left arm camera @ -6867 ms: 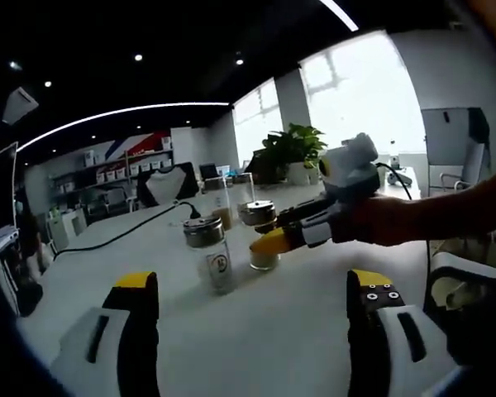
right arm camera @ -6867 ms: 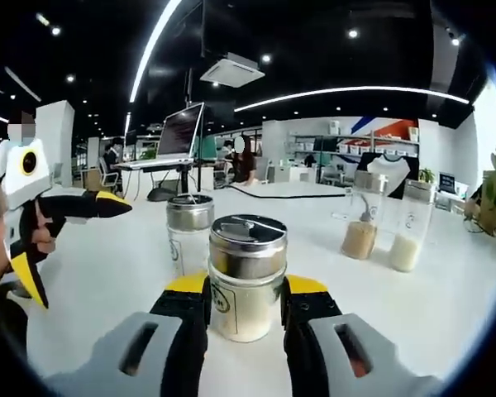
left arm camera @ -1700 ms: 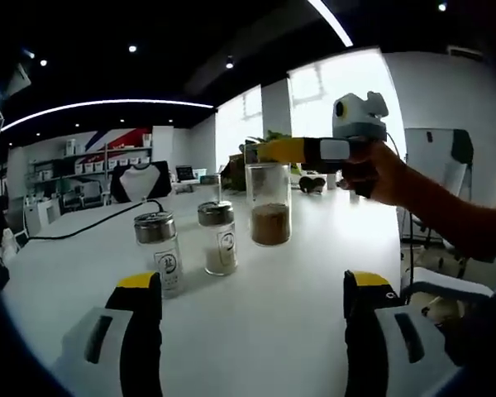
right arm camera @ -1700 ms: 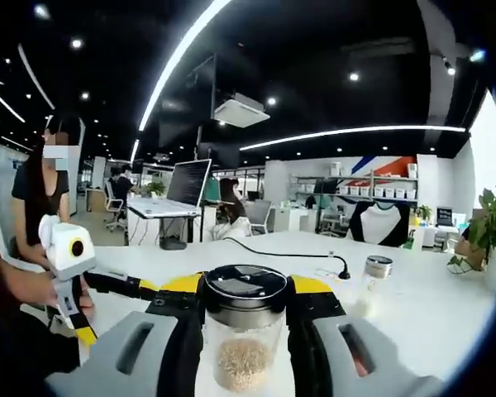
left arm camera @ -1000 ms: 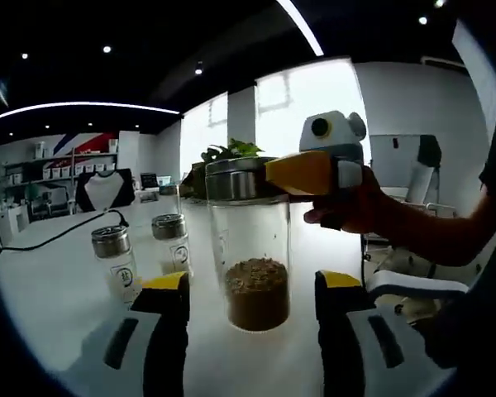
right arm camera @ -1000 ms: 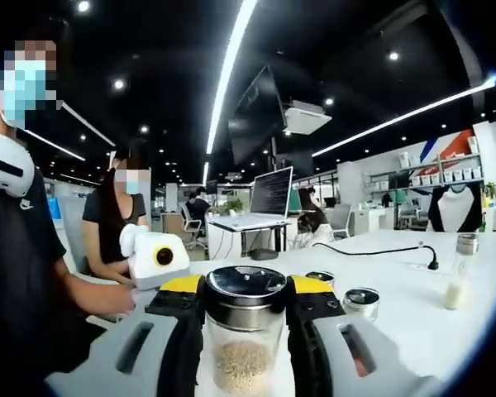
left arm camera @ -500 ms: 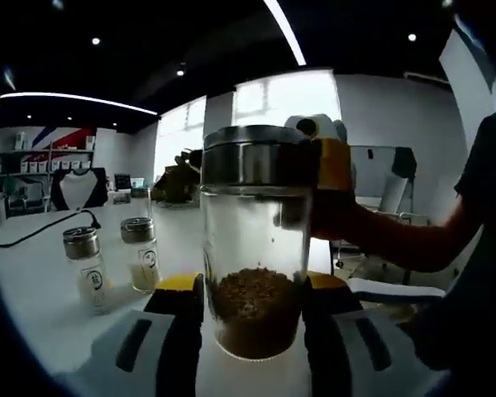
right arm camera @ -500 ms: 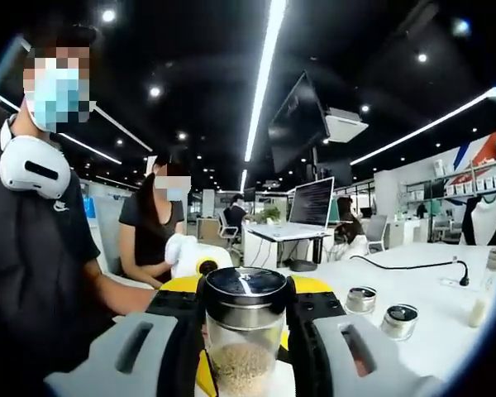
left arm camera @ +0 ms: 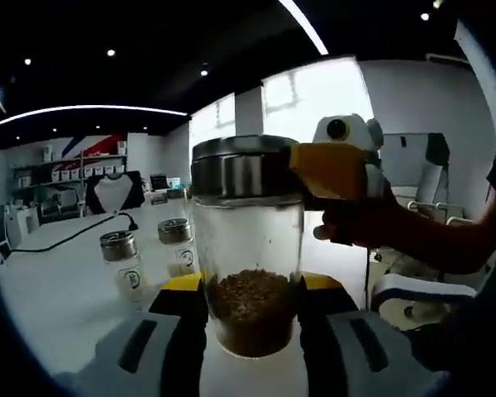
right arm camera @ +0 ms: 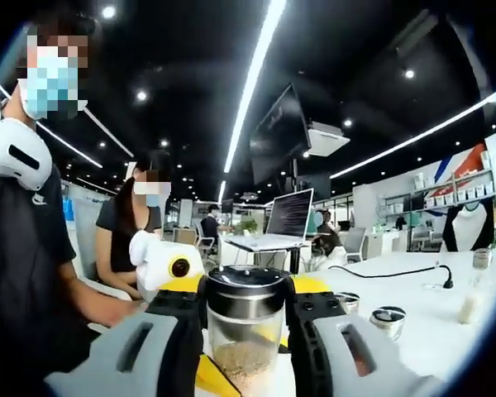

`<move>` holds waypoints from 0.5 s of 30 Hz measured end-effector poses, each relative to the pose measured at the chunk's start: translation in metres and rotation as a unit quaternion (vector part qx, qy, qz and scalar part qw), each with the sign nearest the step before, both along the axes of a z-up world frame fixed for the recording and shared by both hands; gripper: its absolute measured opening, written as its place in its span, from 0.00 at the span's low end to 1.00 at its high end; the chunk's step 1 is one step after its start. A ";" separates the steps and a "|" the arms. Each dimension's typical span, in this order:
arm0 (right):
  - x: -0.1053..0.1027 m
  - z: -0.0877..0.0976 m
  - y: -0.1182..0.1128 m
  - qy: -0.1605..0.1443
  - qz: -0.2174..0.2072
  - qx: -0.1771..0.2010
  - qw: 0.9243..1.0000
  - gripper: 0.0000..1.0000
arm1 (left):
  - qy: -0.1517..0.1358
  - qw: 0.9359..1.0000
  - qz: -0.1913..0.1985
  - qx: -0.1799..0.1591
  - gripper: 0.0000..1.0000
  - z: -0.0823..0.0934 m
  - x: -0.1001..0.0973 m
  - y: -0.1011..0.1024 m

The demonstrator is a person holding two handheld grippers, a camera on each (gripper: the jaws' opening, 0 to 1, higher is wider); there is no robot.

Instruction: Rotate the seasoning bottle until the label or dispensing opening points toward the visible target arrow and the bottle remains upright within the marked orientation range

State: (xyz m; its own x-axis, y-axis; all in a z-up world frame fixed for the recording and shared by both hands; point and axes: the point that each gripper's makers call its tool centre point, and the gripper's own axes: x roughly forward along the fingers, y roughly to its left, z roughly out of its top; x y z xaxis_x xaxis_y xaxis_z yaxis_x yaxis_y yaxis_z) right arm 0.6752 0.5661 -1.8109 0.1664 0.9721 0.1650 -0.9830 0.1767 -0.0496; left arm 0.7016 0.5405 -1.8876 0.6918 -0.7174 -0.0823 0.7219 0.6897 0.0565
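Seasoning bottle (left arm camera: 248, 265) held upright in mid-air above the worktop (left arm camera: 58, 289), clear of it. Right tongs (right arm camera: 246, 318) clamped at its metal cap; left tongs (left arm camera: 250, 310) closed on the lower body. Glass, smooth, part full: likely light, slippery, breakable. Two small shakers (left arm camera: 124, 265) at nine o'clock, open room around.

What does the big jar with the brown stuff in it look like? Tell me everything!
The jar is tall clear glass with a shiny metal lid, holding brown grains at the bottom. It stands upright, lifted above the white table. The right tongs squeeze it just under the lid, and the left tongs flank its lower part.
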 end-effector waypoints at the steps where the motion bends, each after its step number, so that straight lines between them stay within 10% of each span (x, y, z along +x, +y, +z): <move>1: 0.002 -0.002 0.002 -0.001 -0.014 -0.005 1.000 0.36 | 0.003 1.000 0.002 -0.002 0.44 0.000 0.000 0.000; 15: 0.019 -0.031 0.020 0.018 -0.147 -0.067 0.987 0.39 | -0.028 0.993 0.110 0.028 0.44 -0.002 0.013 0.016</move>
